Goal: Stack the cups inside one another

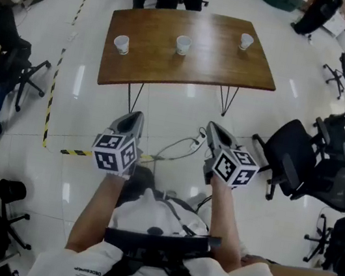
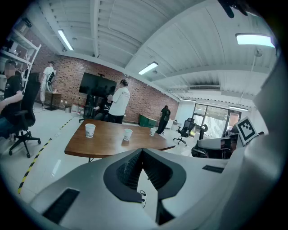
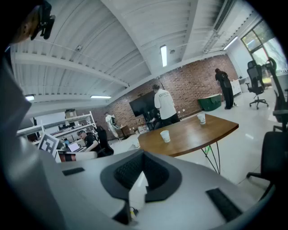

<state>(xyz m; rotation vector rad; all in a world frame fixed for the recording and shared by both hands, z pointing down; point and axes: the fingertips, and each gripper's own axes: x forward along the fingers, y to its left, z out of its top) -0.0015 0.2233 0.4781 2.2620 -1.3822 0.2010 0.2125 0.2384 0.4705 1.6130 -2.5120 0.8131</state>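
Glossy white floor (image 1: 87, 99) separates me from the brown wooden table (image 1: 192, 65), where head view shows three white paper cups (image 1: 183, 45) well apart. Left gripper view: my left gripper (image 2: 142, 150), jaws together, holds nothing. Right gripper view: right gripper (image 3: 144, 152) likewise, half-hiding one cup; reaching in closed, I'd likely topple them.

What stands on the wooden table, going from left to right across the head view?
On the table, all upright and well apart: left cup → middle cup → right cup, each one a little farther from the camera than the last.
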